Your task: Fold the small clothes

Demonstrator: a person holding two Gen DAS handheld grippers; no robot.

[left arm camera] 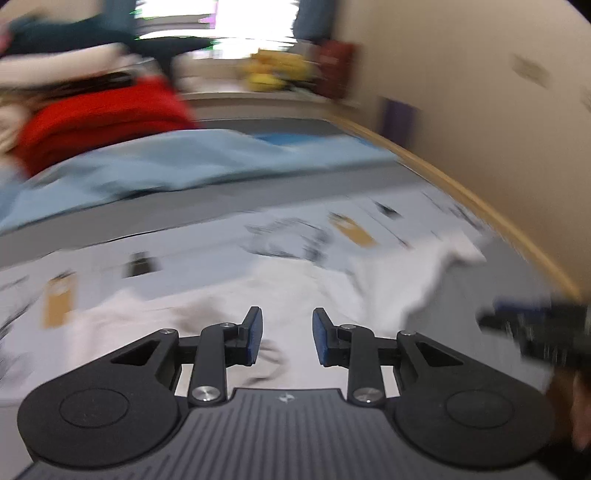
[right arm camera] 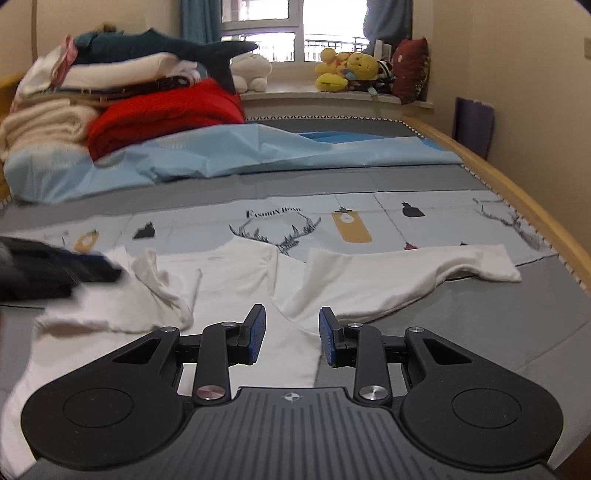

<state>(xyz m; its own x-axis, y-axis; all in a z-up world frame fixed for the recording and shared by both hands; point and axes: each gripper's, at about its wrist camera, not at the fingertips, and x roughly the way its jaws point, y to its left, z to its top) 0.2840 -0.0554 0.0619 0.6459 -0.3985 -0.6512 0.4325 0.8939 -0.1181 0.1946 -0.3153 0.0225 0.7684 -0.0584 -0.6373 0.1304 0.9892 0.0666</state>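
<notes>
I see a bed (right arm camera: pixel 480 321) covered in grey quilted fabric with a printed panel, set against a beige wall below a bright window (right arm camera: pixel 266 26). One white garment (right arm camera: pixel 236 291), soft knit with long sleeves, lies spread across the near part of the bed: one sleeve runs out flat to the right, the other is bunched into folds on the left. One pale blue sheet (right arm camera: pixel 258 151) lies crumpled behind it, and one stack of folded bedding (right arm camera: pixel 110 99) with a red layer rises at the far left. I count two grippers. My right gripper (right arm camera: pixel 291 332) hovers over the garment body, its blue ribbed pads parted with nothing between them. My left gripper (left arm camera: pixel 287 338) is likewise unclenched and empty above the white cloth. The left wrist view is heavily smeared, so fabric detail is unreadable there. Several yellow plush toys (right arm camera: pixel 343 70) sit on the sill; I cannot count them exactly.
</notes>
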